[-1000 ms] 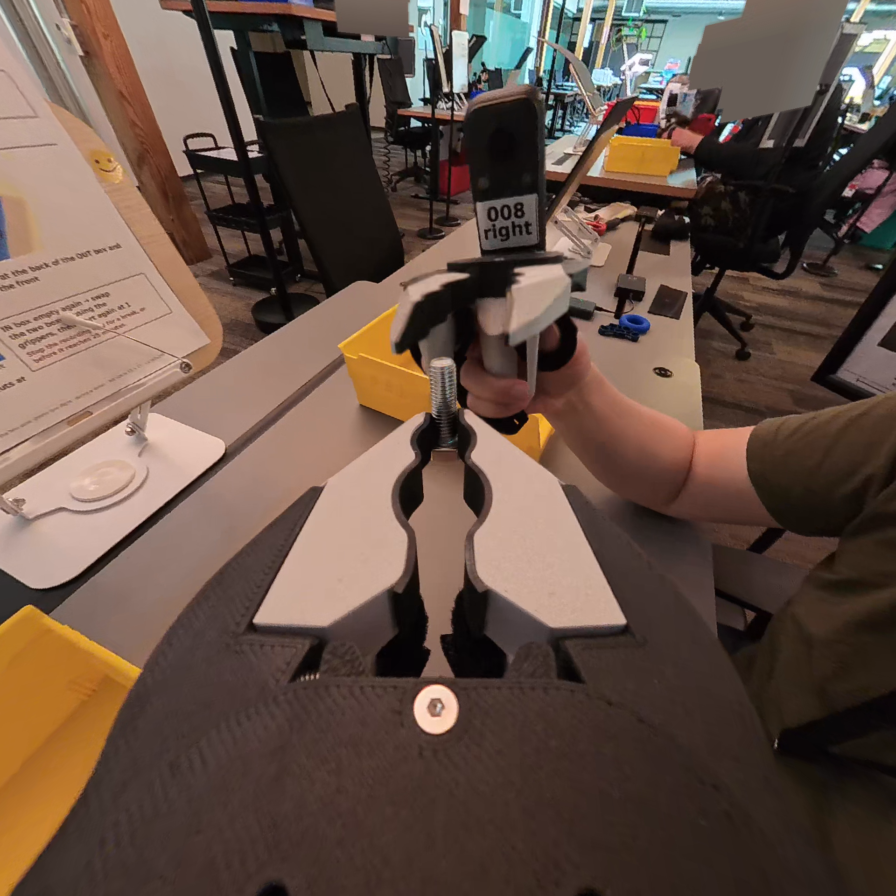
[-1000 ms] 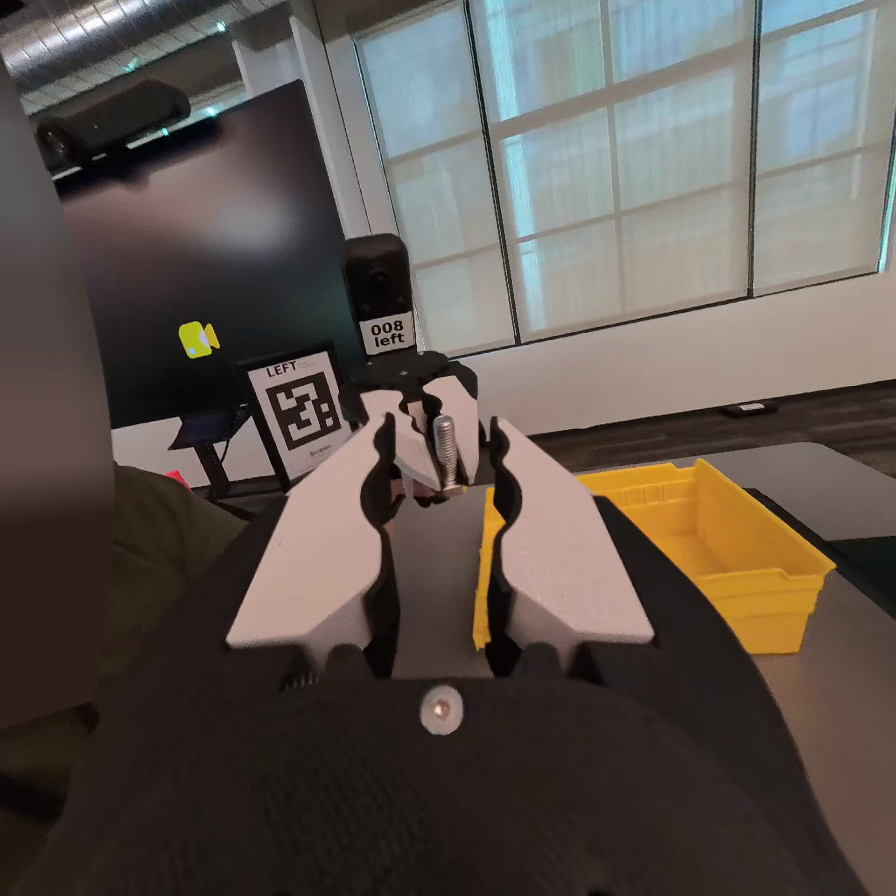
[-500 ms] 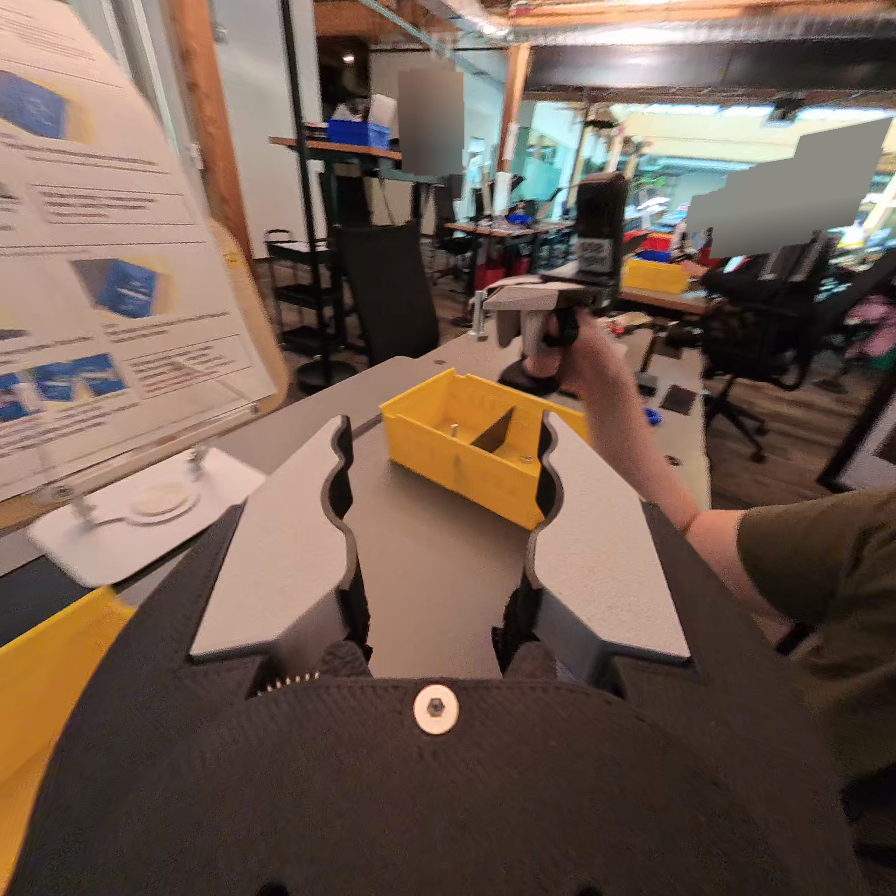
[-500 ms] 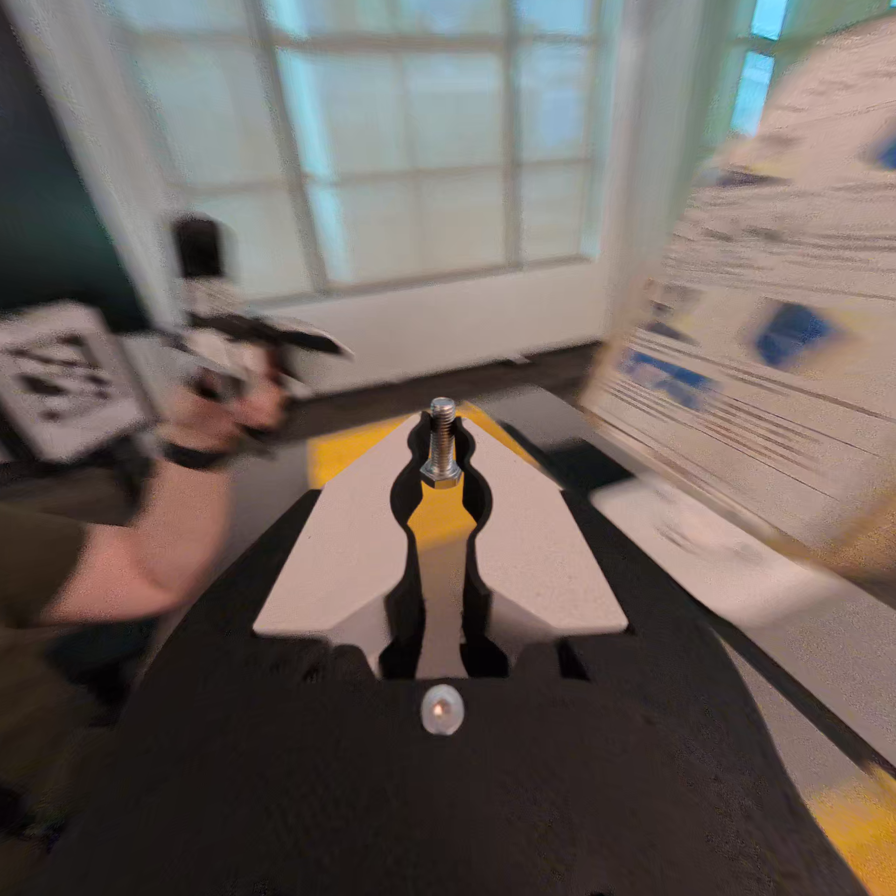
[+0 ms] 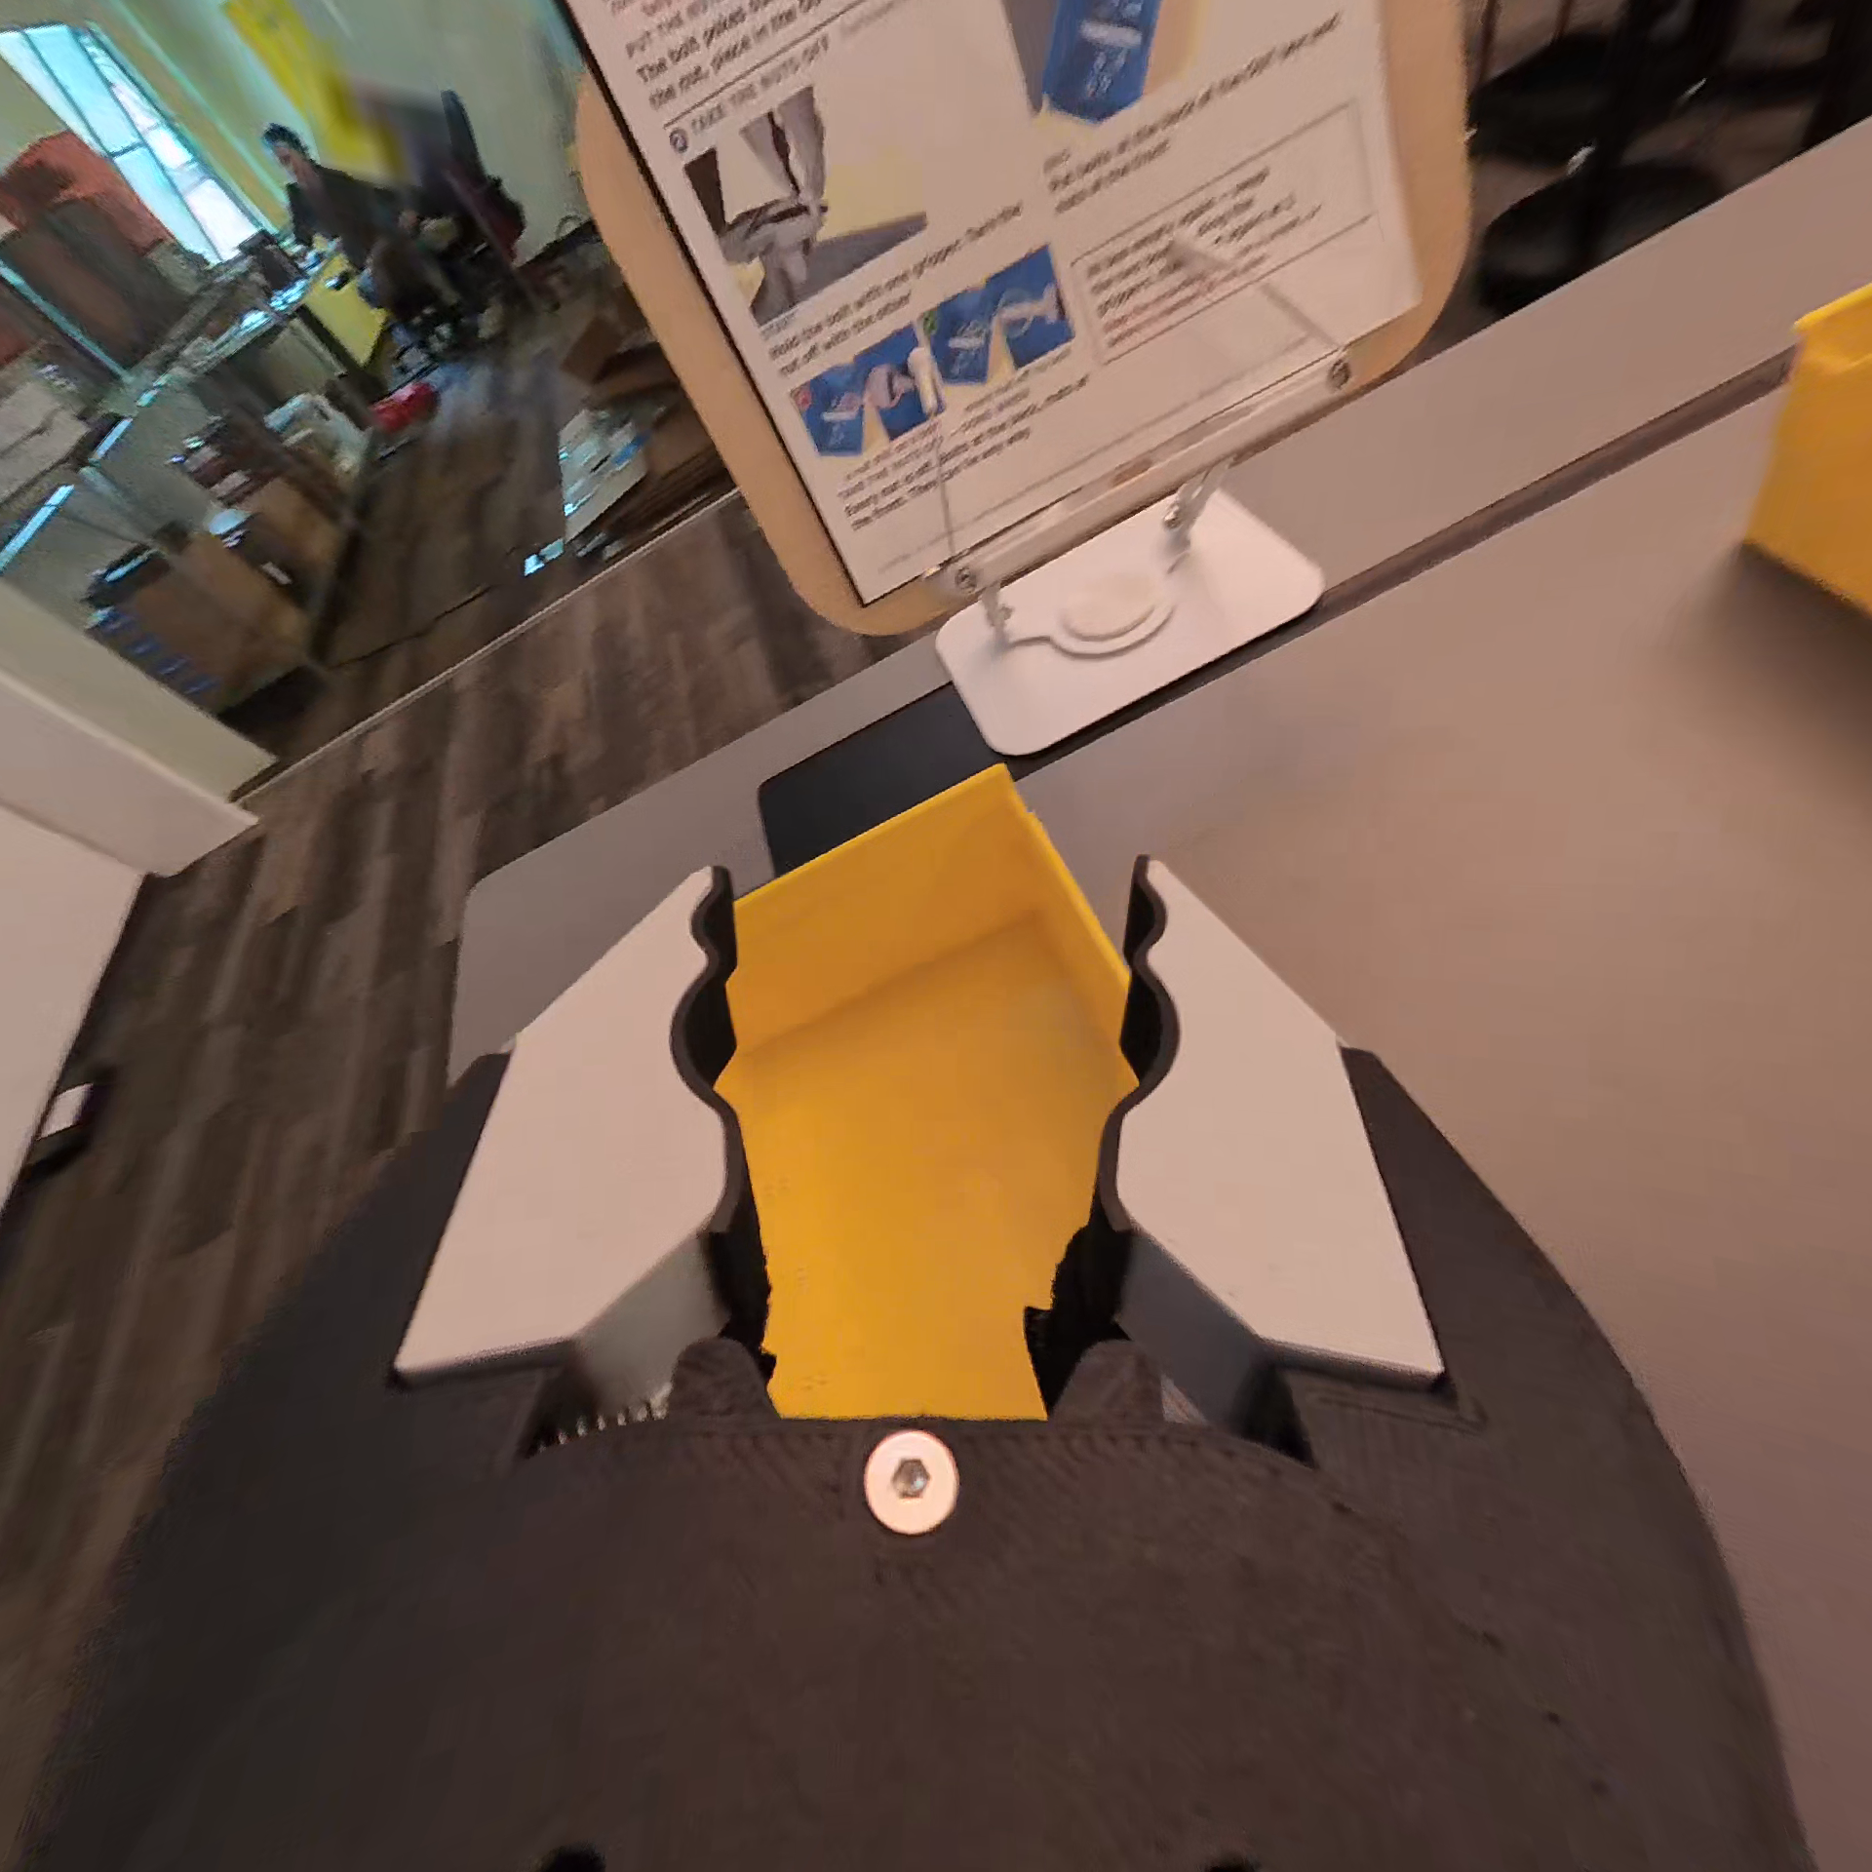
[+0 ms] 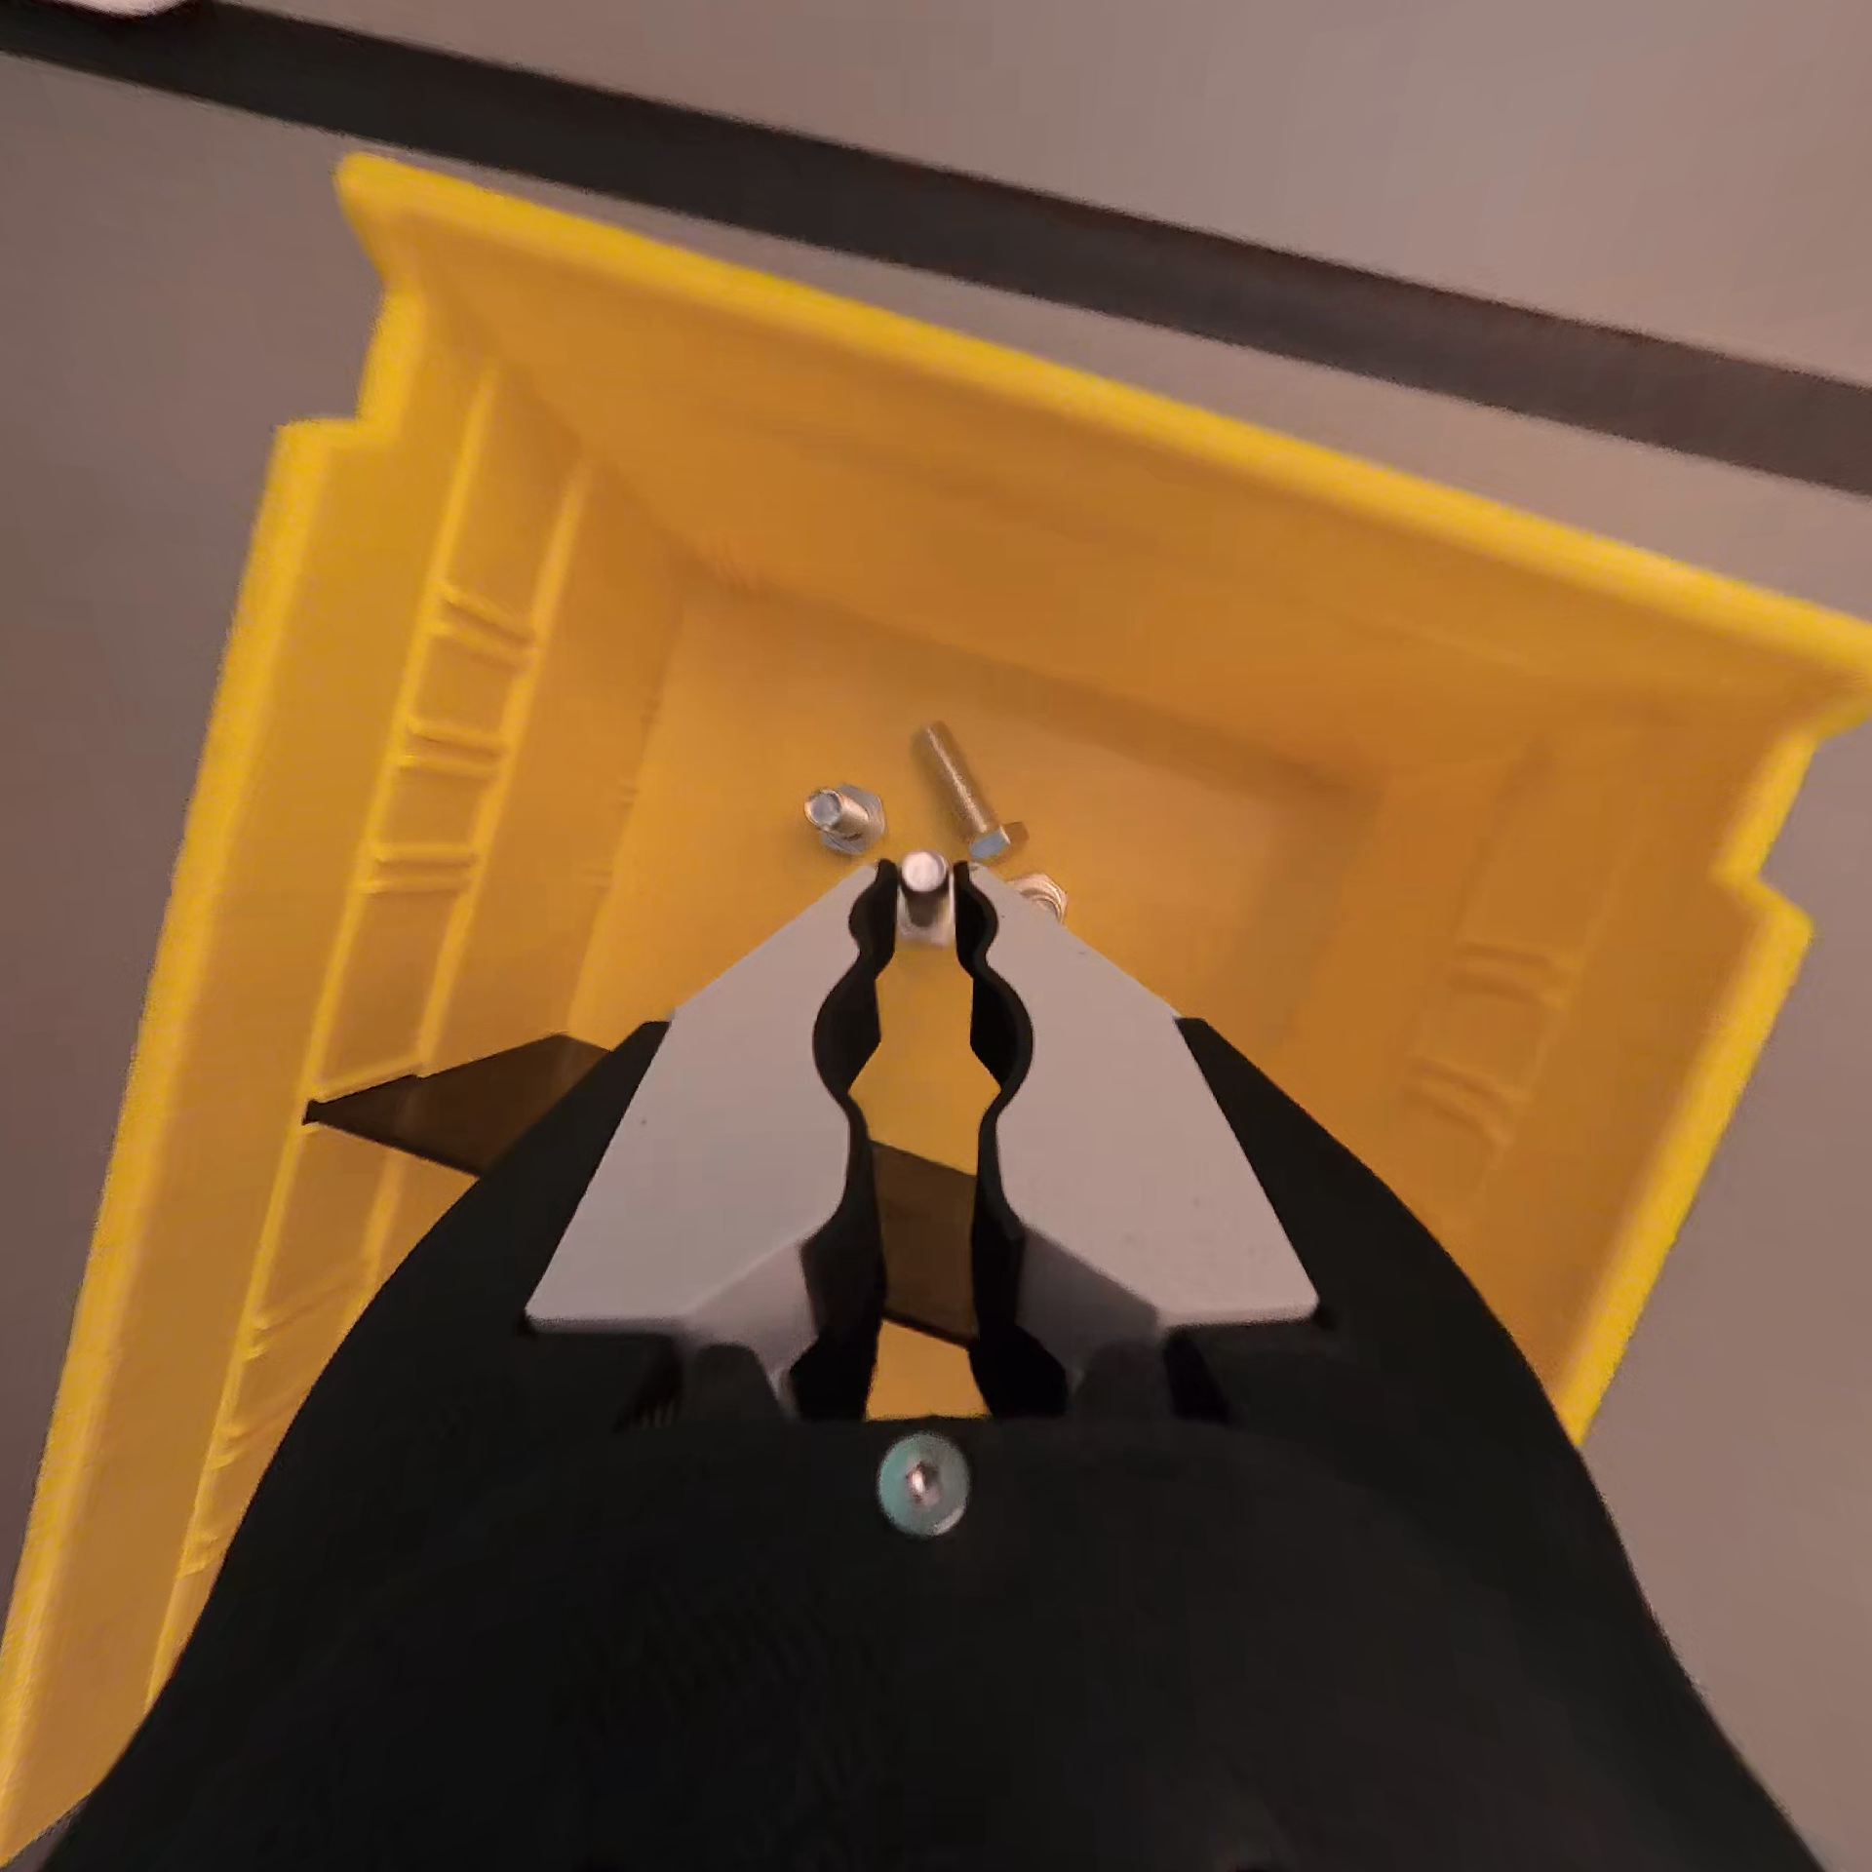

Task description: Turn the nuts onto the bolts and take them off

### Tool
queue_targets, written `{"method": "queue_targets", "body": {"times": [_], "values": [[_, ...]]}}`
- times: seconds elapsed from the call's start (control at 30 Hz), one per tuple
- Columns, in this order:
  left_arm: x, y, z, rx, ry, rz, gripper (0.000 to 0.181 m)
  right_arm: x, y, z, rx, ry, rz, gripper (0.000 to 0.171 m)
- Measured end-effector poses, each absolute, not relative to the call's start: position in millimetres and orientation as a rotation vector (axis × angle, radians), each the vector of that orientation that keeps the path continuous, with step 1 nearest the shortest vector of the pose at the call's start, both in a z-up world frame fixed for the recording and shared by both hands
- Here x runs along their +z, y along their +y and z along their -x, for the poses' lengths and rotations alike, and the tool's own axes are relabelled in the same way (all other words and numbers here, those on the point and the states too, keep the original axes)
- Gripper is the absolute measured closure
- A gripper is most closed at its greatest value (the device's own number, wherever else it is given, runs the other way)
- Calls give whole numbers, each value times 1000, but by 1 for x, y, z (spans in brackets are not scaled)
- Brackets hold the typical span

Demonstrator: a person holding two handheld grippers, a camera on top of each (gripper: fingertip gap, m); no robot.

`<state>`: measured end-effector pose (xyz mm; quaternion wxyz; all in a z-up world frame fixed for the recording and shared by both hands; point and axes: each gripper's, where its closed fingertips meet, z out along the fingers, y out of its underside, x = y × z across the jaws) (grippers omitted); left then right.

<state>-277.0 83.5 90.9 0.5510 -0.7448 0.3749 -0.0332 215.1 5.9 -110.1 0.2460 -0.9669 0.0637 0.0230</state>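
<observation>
A nut [image 6: 1043,897] at four o'clock of the right gripper [image 6: 924,891] is half hidden by a finger. A threaded steel bolt [image 6: 924,897] is clenched at its tips, above a ribbed yellow bin [image 6: 486,709] where a loose bolt [image 6: 957,785] lies at twelve o'clock and another nut [image 6: 846,815] at eleven. The left gripper [image 5: 927,912] is held released, nothing grasped, over a smooth yellow tray [image 5: 917,1114]; an instruction board [image 5: 1013,253] stands at twelve o'clock.

An instruction board [image 5: 1023,253] on a white stand [image 5: 1135,638] stands on the grey table [image 5: 1469,912], with blurred, perhaps cluttered, shelving [image 5: 203,425] behind.
</observation>
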Motion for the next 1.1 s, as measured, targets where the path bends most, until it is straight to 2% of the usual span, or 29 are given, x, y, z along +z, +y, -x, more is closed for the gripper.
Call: {"method": "queue_targets", "body": {"times": [0.07,0.23,0.33,0.4,0.53,0.77,0.97,1.1], "values": [[87,90,281,8,881,1771,105,-107,7,-219,41,204,2636,145],[93,111,309,369,799,1734,99,-21,20,-223,-55,168,2270,137],[93,117,317,399,747,1748,93,30,5,-225,-145,159,2090,126],[94,119,321,393,723,1751,93,42,-15,-227,-177,160,2087,121],[98,119,330,383,680,1752,91,29,-68,-237,-193,238,2224,118],[102,114,332,355,668,1741,90,-41,-145,-263,-79,464,2525,110],[98,113,336,315,680,1772,88,-72,-153,-270,33,541,2599,109],[53,119,382,193,600,2077,85,-96,-153,-265,109,531,2699,112]]}}
